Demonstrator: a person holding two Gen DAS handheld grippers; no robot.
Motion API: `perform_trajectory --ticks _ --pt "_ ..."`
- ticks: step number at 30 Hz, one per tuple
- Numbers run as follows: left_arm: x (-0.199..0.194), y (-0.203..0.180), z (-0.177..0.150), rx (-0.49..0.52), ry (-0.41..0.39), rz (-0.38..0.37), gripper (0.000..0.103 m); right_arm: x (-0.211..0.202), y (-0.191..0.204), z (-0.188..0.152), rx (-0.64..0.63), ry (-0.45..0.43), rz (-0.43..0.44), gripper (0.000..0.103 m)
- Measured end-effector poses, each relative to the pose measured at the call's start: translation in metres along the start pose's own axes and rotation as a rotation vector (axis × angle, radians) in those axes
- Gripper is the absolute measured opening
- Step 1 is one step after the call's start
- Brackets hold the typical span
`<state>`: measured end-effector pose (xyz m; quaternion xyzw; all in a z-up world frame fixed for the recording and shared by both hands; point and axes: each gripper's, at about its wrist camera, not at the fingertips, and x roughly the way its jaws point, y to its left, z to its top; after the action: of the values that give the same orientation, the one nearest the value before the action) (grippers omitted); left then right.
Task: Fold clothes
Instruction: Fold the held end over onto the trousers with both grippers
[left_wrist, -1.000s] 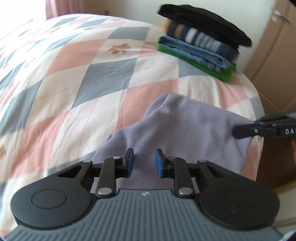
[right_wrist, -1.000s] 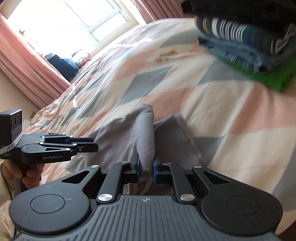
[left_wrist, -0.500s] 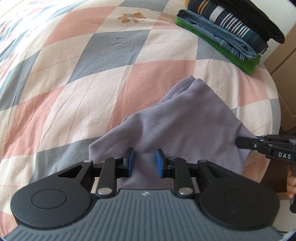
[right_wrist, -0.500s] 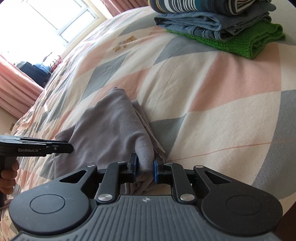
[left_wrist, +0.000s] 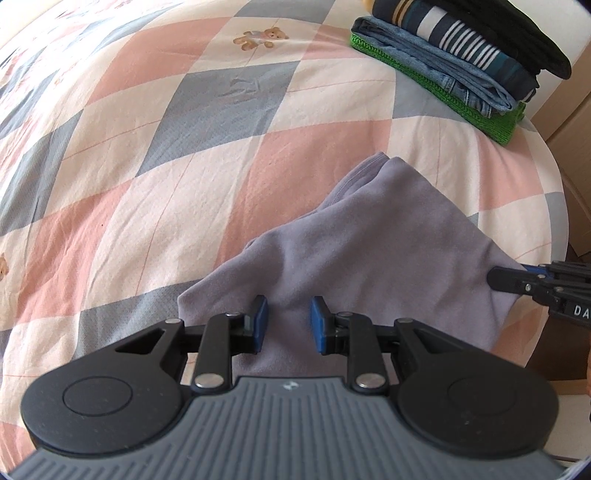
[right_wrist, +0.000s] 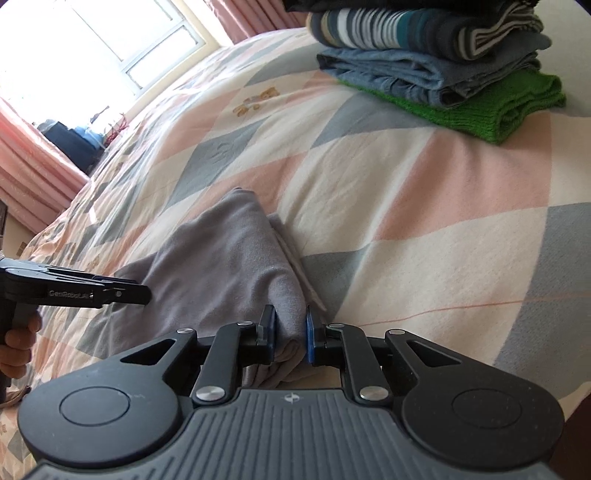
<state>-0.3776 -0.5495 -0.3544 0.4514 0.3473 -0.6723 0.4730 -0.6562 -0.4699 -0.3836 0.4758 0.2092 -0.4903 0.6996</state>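
A lavender-grey garment (left_wrist: 388, 240) lies partly folded on the checked bedspread (left_wrist: 147, 147), near the bed's front right corner. My left gripper (left_wrist: 288, 325) is open just above the garment's near edge, blue pads apart with cloth beneath them. At the right edge of the left wrist view, my right gripper (left_wrist: 496, 277) pinches the garment's right corner. In the right wrist view, my right gripper (right_wrist: 290, 330) is shut on a thick fold of the garment (right_wrist: 221, 266). The left gripper (right_wrist: 146, 293) shows from the side at the left, over the cloth.
A stack of folded clothes (left_wrist: 461, 55), with green knit at the bottom and black on top, sits at the bed's far right corner (right_wrist: 443, 66). A wooden door (left_wrist: 576, 92) stands beyond it. A window (right_wrist: 92, 44) and pink curtains (right_wrist: 33, 177) lie past the bed. A hand (right_wrist: 14, 343) holds the left gripper.
Both cameras have tilted down toward the bed, and the garment now lies lower and flatter on it. The right gripper keeps its hold; the left stays open.
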Motion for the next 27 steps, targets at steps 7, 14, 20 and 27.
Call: perform_trajectory --ticks 7,14,20,27 --pt "-0.023 0.007 -0.014 -0.023 -0.079 -0.004 0.022 -0.006 0.013 0.015 -0.084 -0.050 -0.059 0.051" --pt "-0.041 0.029 -0.022 -0.089 -0.188 -0.029 0.021 0.027 0.057 0.056 -0.293 -0.082 0.096 0.020" --pt "0.005 0.027 -0.017 -0.091 -0.250 -0.018 0.022 0.098 0.065 0.062 -0.475 -0.023 0.052 0.000" --pt "0.025 0.040 -0.034 -0.202 -0.289 -0.012 0.029 0.096 0.032 0.070 -0.305 -0.017 0.131 0.000"
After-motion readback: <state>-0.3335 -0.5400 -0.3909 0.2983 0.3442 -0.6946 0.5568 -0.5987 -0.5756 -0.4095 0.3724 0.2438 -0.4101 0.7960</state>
